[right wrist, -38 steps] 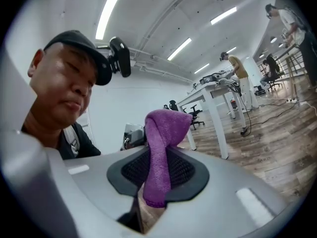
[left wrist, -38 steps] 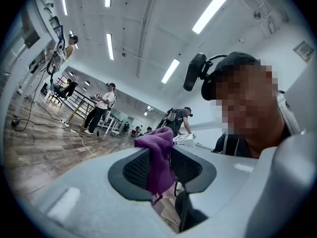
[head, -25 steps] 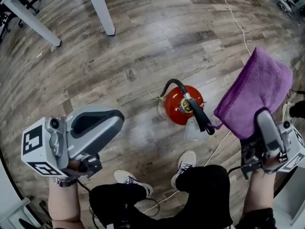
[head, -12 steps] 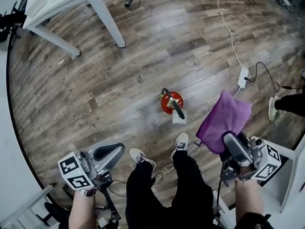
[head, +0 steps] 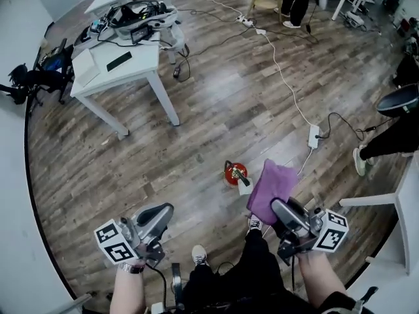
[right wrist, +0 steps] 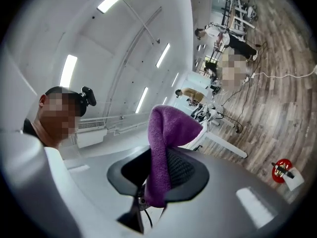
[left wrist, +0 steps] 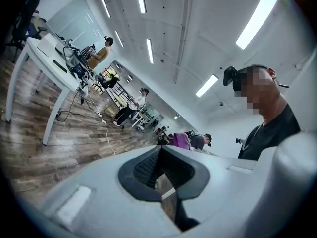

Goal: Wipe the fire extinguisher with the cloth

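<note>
Two tongs high over floor. My left tongs clenched, empty. Extinguisher upright on floor, well below, between both. My right tongs grasping cloth. Cloth clear of extinguisher; wiping either finished or not begun, can't tell which.

Bare floor rings the fire extinguisher; table well apart.

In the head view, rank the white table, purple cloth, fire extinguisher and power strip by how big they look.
1. white table
2. purple cloth, though it is held nearer the camera, which enlarges it
3. fire extinguisher
4. power strip, smallest
</note>
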The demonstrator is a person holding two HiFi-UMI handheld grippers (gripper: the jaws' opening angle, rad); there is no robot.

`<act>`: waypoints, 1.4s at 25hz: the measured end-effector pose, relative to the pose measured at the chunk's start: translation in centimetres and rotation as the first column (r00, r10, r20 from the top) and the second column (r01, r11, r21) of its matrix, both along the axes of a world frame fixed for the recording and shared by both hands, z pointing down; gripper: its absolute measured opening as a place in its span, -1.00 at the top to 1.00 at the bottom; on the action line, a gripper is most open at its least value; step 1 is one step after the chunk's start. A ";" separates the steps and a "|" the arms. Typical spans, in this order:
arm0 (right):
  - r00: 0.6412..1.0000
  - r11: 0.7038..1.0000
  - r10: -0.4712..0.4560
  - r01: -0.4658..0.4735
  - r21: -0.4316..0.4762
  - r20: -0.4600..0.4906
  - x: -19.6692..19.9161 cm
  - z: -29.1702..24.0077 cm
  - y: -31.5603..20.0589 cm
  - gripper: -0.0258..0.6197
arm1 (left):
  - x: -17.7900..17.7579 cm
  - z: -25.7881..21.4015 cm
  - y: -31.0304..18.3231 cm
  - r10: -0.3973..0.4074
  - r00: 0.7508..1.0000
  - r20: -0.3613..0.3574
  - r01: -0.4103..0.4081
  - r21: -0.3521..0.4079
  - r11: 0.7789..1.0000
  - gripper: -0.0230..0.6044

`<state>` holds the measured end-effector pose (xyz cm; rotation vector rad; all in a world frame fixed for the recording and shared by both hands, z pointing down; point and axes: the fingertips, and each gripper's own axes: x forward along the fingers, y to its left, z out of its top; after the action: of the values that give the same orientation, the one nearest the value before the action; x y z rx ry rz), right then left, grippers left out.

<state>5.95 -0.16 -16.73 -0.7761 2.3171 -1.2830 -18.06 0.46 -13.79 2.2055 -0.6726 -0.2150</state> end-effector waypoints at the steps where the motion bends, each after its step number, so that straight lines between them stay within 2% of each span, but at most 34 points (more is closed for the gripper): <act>1: 1.000 1.000 0.026 -0.026 -0.001 0.010 -0.7 -0.7 1.6 0.68 | -0.8 -0.7 1.2 0.013 1.000 -0.006 -0.013 -0.003 1.000 0.92; 6: 0.992 0.992 0.124 -0.125 0.021 0.009 -4.5 -2.8 9.0 0.68 | -4.1 -2.6 7.0 0.168 0.985 0.034 -0.169 0.030 0.985 0.92; 10: 0.986 0.988 0.152 -0.152 0.001 -0.063 -7.6 -2.9 14.3 0.68 | -6.0 -2.2 11.7 0.249 0.968 -0.040 -0.250 -0.030 0.968 0.92; 12: 0.982 0.991 0.137 -0.137 0.007 -0.131 -9.2 -2.8 16.7 0.68 | -5.6 -2.2 14.4 0.313 0.946 -0.080 -0.317 -0.050 0.947 0.92; 15: 0.972 0.996 0.093 -0.091 0.021 -0.217 -11.1 -2.3 20.0 0.68 | -3.7 -2.2 18.1 0.399 0.912 -0.093 -0.405 -0.054 0.913 0.92; 20: 0.966 0.998 0.067 -0.067 0.008 -0.250 -11.6 -1.8 23.9 0.68 | 1.0 -2.8 22.4 0.503 0.854 -0.136 -0.512 -0.041 0.858 0.92; 25: 0.957 0.997 0.077 -0.080 0.001 -0.278 -10.5 -1.6 27.0 0.68 | 4.4 -2.7 25.7 0.564 0.817 -0.118 -0.571 -0.029 0.821 0.92; 30: 0.948 0.994 0.106 -0.110 0.004 -0.300 -9.1 -1.6 28.8 0.68 | 5.7 -2.5 26.9 0.566 0.814 -0.134 -0.575 -0.041 0.817 0.92; 35: 0.951 0.991 0.125 -0.132 -0.004 -0.283 -9.4 -1.2 29.6 0.68 | 5.8 -2.5 27.5 0.574 0.807 -0.139 -0.584 -0.044 0.810 0.92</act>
<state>-3.42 29.43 -17.92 -1.1655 2.4227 -1.2101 -12.28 27.92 -16.28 2.1842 0.0834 0.0024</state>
